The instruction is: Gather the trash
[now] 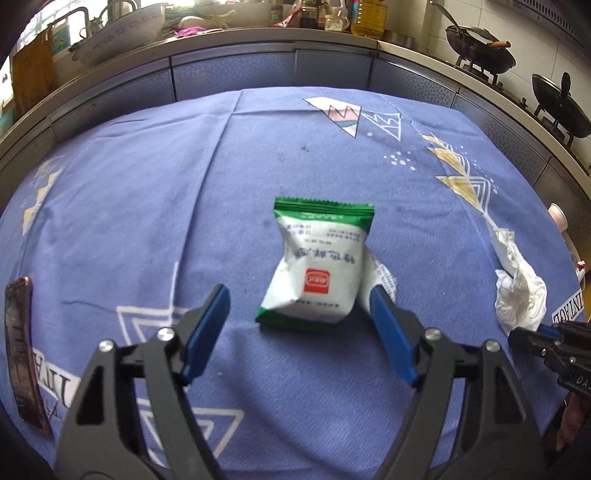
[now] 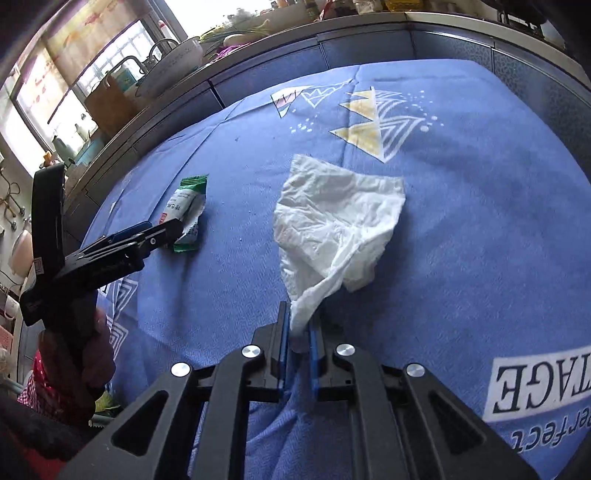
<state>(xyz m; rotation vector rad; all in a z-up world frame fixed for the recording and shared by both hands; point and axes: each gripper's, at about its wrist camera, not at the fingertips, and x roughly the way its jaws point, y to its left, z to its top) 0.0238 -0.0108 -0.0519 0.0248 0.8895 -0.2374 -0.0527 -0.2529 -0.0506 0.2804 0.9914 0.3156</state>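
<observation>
Kitchen counters with a grey front curve behind a desk covered by a blue cloth point(image 1: 155, 206) printed with white and yellow triangles and block lettering. On the counter stand a large white basin point(image 1: 122, 35) near the tap, bottles, and two dark woks point(image 1: 480, 48) on a stove at the far right.

Near the middle of the cloth lies a small white snack packet with green sealed ends and a red square label point(image 1: 317, 266). The left tongs point(image 1: 301, 306) are spread wide around its near end: the right blue pad point(image 1: 391, 332) touches the packet's lower right corner, while the left pad stands apart from it, so nothing is clamped. A dark-cased phone point(image 1: 22, 350) lies flat at the cloth's left edge in the left wrist view.

To the right of the packet, well apart from it, a crumpled white paper tissue point(image 2: 336, 221) spreads over the cloth. The right tongs point(image 2: 299, 325) are pressed nearly together and pinch the tissue's near, twisted end between their blue pads, with the rest of the sheet fanning out beyond them.

A hand point(image 2: 99, 354) grips the handle of the left tool.
</observation>
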